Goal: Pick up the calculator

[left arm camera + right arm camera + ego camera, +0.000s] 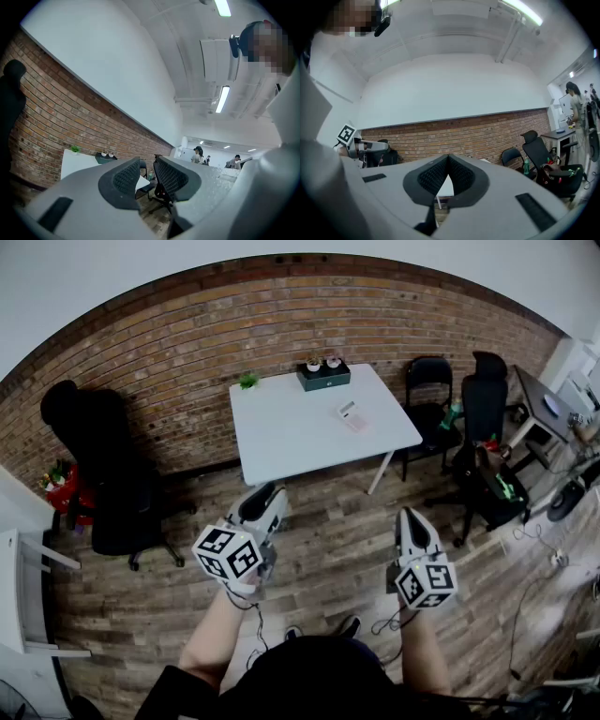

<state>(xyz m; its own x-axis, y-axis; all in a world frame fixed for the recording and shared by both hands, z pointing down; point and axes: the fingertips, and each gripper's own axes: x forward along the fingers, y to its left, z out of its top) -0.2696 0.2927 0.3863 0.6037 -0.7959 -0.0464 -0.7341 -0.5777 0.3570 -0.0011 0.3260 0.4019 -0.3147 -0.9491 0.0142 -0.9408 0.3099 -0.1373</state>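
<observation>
The calculator (351,413), small and pale with a pinkish part, lies near the right edge of the white table (291,432) against the brick wall. Both grippers hang level over the wooden floor, well short of the table. My left gripper (272,493) has a narrow gap between its jaws and nothing in it; the left gripper view shows its two dark pads (126,179) apart. My right gripper (410,518) is shut and empty, with the pads (461,174) meeting at their tips. The right gripper view hides the calculator behind the jaws.
A dark green box (323,377) with small pots and a green plant (248,381) stand at the table's far edge. Black office chairs stand left (112,484) and right (427,390) of the table. Another chair (492,488), a desk (539,409) and floor cables (534,540) fill the right side.
</observation>
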